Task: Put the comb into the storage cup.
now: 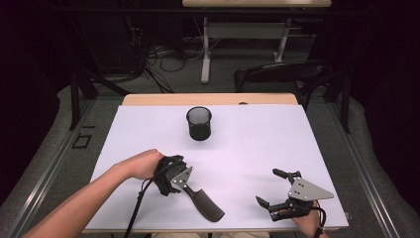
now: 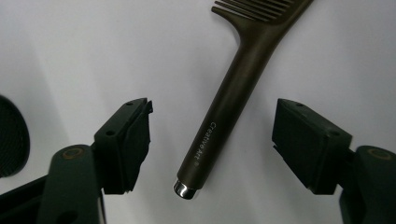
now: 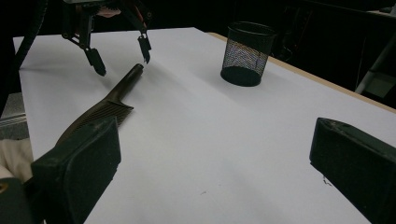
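A dark room surrounds the white surface point(image 1: 257, 144); grey floor point(image 1: 64, 144), tangled cables point(image 1: 163, 54), a white-legged desk point(image 1: 247, 29) and a black chair point(image 1: 282, 74) sit behind.

the white table point(image 1: 257, 148) is brightly and evenly lit from above, while the room beyond its far edge lies in near darkness. shadows are soft and faint. the comb point(image 2: 233, 98) shows a small glint at its metal tip. the near jaws in both gripper views are slightly blurred.

In the left gripper view, the teeth of the dark brown plastic comb point(image 2: 223, 112) are cut off by the top edge. The black wire-mesh cup point(image 2: 11, 136) is cropped at the left edge.
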Motion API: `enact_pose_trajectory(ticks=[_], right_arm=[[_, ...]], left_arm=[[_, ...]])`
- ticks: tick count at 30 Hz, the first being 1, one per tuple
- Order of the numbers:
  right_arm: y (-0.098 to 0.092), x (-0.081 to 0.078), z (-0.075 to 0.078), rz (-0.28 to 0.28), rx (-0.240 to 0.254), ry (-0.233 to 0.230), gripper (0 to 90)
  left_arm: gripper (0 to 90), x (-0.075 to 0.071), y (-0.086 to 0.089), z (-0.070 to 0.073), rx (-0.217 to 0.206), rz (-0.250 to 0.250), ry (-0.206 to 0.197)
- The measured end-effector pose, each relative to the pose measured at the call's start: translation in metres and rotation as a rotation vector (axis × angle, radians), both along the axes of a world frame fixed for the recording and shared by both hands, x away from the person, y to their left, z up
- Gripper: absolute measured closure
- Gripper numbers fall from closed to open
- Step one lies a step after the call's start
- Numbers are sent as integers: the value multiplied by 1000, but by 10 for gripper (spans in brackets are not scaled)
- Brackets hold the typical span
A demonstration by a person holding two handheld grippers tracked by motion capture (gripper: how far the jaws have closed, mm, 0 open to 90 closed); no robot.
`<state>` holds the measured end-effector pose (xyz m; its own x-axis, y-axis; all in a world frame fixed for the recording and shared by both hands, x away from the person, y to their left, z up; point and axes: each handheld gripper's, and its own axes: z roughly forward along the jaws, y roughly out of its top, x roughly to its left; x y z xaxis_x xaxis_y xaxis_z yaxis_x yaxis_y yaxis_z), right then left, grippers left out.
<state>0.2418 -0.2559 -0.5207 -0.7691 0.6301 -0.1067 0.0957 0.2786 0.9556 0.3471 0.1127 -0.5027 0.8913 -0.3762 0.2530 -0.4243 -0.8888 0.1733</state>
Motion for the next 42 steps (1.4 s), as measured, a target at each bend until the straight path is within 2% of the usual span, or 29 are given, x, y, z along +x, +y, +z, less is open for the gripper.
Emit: enact_pose_trajectory(ticks=[2, 3, 4, 5, 7, 10, 11, 12, 15, 17, 18, 20, 22, 26, 28, 32, 34, 39, 40, 41, 42], right_arm=[[0, 0, 0, 0, 0, 2, 15], [0, 0, 0, 0, 0, 2, 15], [0, 0, 0, 0, -3, 5, 15], [0, 0, 0, 0, -3, 5, 15], [0, 0, -1, 0, -2, 10, 15], [0, 0, -1, 2, 1, 13, 15], [0, 0, -1, 2, 1, 13, 15], [-1, 1, -1, 3, 3, 13, 15], [-1, 1, -1, 4, 2, 14, 15], [-1, 1, -1, 4, 1, 17, 15], [-1, 1, -1, 4, 1, 17, 15], [-1, 1, -1, 5, 1, 16, 15], [-1, 2, -2, 8, 1, 18, 14], [-1, 2, -2, 5, 2, 22, 14], [-1, 2, -2, 4, 2, 22, 14], [-1, 2, -2, 2, 1, 19, 14], [-2, 2, -2, 1, 2, 18, 14], [-2, 1, -2, -3, 1, 20, 14], [-2, 1, -1, -2, 0, 17, 14], [-2, 1, -1, -2, 0, 17, 14], [-2, 1, -1, -2, -1, 15, 14]], left_arm=[[377, 0, -3, -1, 19, -23, 17], [377, 1, -4, -1, 29, -37, 27], [441, 1, -6, -2, 47, -50, 33], [441, 2, -8, -2, 68, -62, 38], [496, 4, -12, -4, 115, -93, 44], [551, 6, -16, -7, 141, -120, 59], [551, 6, -18, -7, 151, -132, 48], [577, 7, -18, -9, 148, -135, 62], [607, 9, -21, -11, 183, -162, 57], [648, 10, -22, -15, 181, -172, 78], [660, 11, -23, -15, 196, -188, 63], [675, 11, -23, -16, 196, -190, 74], [696, 12, -24, -17, 214, -209, 74], [717, 14, -24, -17, 214, -249, 74], [720, 15, -25, -17, 226, -253, 84], [726, 16, -25, -16, 225, -254, 101], [727, 15, -22, -15, 206, -242, 116], [727, 15, -17, -7, 170, -223, 117], [727, 15, -14, -3, 138, -210, 125], [727, 15, -14, -3, 138, -210, 125], [727, 15, -13, -1, 116, -197, 137]])
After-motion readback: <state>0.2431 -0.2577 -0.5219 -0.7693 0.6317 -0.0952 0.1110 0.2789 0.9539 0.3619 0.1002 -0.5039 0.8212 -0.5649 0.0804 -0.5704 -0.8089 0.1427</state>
